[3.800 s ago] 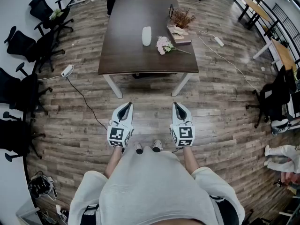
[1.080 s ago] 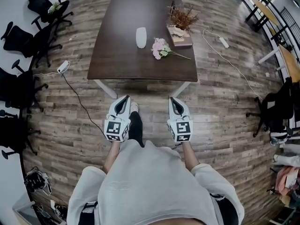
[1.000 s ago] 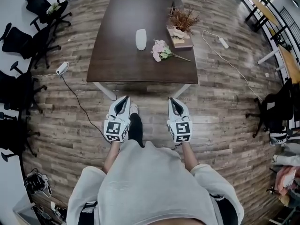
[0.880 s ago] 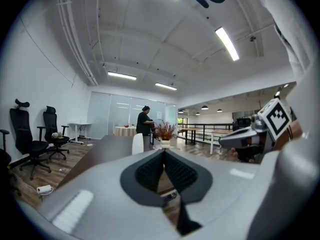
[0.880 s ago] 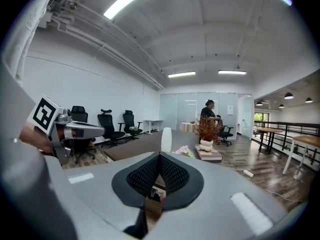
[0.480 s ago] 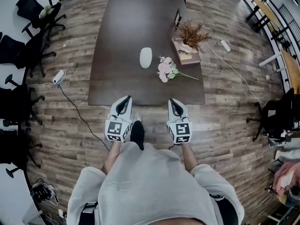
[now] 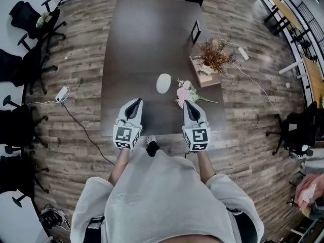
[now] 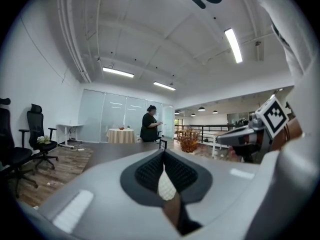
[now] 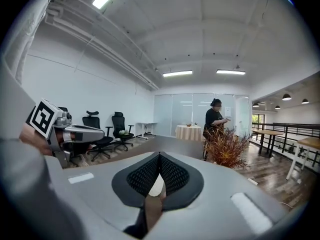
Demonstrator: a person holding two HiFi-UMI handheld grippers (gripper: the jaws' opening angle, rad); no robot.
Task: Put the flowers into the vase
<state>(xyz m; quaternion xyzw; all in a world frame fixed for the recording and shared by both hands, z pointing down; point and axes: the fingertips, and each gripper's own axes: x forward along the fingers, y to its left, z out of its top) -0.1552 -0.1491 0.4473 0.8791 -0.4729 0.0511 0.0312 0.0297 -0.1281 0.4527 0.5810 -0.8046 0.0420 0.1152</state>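
left hand-held gripper (image 7: 137,102): pressed together | right hand-held gripper (image 7: 188,105): likewise | head view: flowers (image 7: 185,92) beside vase (image 7: 163,83) | gripper views: standing person (image 8: 149,126)

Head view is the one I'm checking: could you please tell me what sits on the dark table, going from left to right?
white vase → pink flowers → dried plant arrangement

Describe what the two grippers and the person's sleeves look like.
The left gripper and right gripper are pale grey tapered shells with black ribbed pads lining the jaws. Each carries a cube with black-and-white square markers at the back. The person wears a light grey short-sleeved shirt.
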